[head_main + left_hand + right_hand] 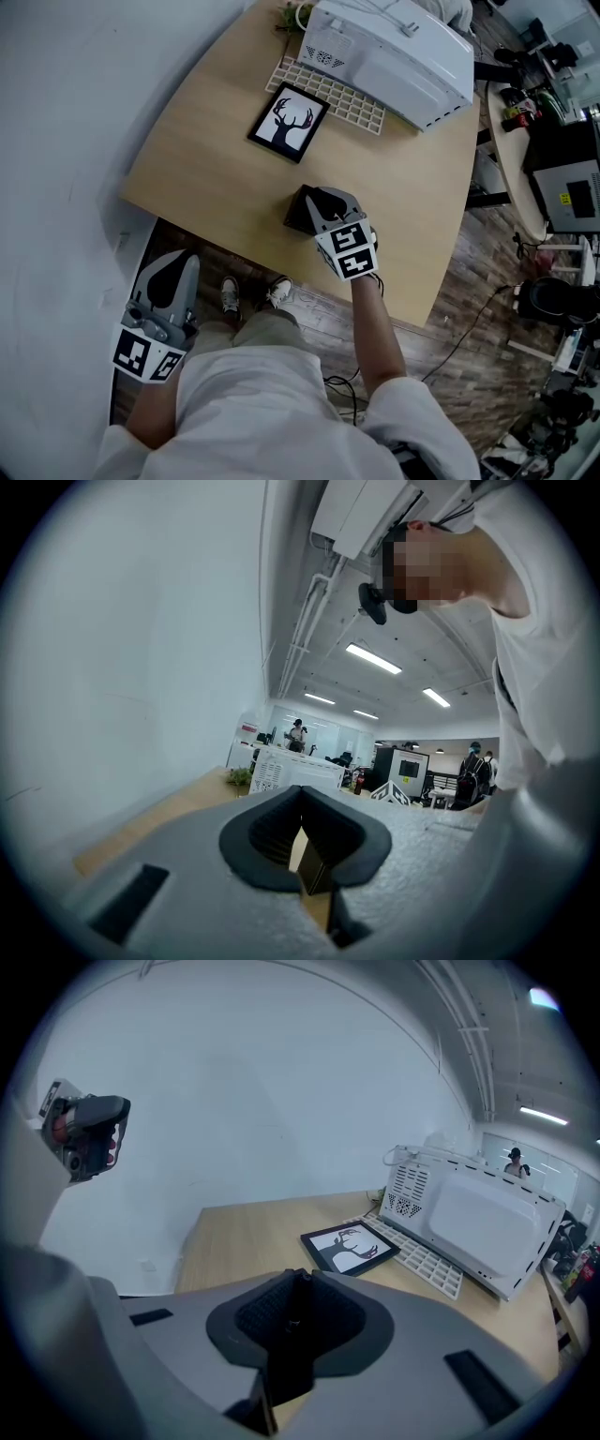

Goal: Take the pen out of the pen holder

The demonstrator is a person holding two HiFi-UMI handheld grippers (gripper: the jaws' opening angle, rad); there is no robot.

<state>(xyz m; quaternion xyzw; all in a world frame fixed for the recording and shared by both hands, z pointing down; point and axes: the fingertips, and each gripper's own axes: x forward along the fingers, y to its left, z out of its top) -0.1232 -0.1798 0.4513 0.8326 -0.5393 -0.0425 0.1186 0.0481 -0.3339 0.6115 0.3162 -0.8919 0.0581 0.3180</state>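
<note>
Pen: not distinguishable. On the table (216,159), the black pen holder (298,214) stands toward 5 o'clock. The right gripper (298,1277) hangs over it, jaws pressed together; spread them first, then pull straight up. The left gripper (302,794), likewise closed, idles at 8 o'clock.

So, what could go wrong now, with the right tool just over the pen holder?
1. The pen holder stands free on the table. Pulling upward with the right tool might lift or tip it, because the left tool hangs off the table and steadies nothing.
2. I cannot tell whether the right tool's closed tips hold anything, so the pull may come up empty.
</note>
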